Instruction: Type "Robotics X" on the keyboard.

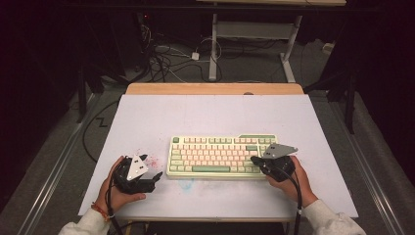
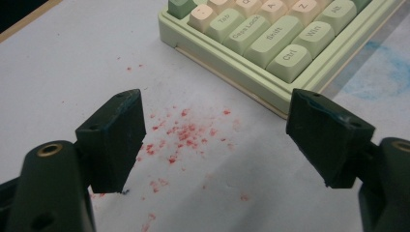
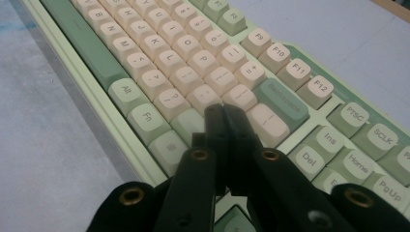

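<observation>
**Closed tip poised over the keys**

My right claw (image 3: 225, 113) has its jaws pressed together with nothing between them, making one narrow tip, I'd judge so it can press a single key. In the right gripper view it hangs at lower centre over the keyboard (image 3: 193, 63), near the keys beside Backspace (image 3: 280, 99). My left claw (image 2: 217, 145) stands wide apart and empty, parked off the keyboard's corner near Ctrl, over red specks (image 2: 181, 133) on the white counter (image 1: 147, 117). In the high view the keyboard sits centre frame.
</observation>
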Demonstrator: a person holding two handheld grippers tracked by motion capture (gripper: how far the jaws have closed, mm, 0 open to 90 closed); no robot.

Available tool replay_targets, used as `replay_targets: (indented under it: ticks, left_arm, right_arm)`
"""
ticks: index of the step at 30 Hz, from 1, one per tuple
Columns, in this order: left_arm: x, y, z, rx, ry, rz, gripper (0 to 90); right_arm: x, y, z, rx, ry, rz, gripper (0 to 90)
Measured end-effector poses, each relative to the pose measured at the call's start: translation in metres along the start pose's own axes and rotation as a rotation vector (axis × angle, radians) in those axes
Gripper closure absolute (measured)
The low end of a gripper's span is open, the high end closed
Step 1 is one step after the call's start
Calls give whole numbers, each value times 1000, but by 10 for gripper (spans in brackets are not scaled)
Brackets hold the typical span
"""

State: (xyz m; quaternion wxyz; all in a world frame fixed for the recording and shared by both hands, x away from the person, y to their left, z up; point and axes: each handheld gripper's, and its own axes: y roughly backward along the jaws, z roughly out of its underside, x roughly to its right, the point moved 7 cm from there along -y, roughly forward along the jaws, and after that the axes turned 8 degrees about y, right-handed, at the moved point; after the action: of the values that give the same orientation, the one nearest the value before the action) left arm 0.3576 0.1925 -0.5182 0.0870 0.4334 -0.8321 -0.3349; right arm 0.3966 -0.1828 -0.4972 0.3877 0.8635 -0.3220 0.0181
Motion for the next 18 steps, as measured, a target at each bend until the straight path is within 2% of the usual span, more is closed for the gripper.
replay_targets:
  ticks: [6,8,9,10,11,12,14,17,18]
  left_arm:
    - [1,0,0,2,1,1,212]
    - [1,1,0,-7,-3,10,256]
    - [3,3,1,-12,9,30,286]
    - [4,4,0,-8,15,49,329]
    - [4,4,0,-8,15,49,349]
    - [5,5,-3,0,10,69,410]
    - [8,5,-5,-12,25,105,531]
    - [9,6,-8,-11,27,110,706]
    - [10,6,-12,-11,34,128,762]
  right_arm:
    - [0,-5,4,-15,-4,0,900]
    - [0,-5,5,-16,-2,1,900]
    - [0,-5,5,-18,1,-2,900]
    - [-1,-7,7,-27,2,0,900]
    - [-2,-7,7,-14,-3,-6,900]
    - [-2,-7,7,-14,-1,-5,900]
    - [-3,-7,7,-14,-1,-4,900]
    - [-3,-7,7,-9,0,-1,900]
    - [-4,-7,7,-7,1,1,900]
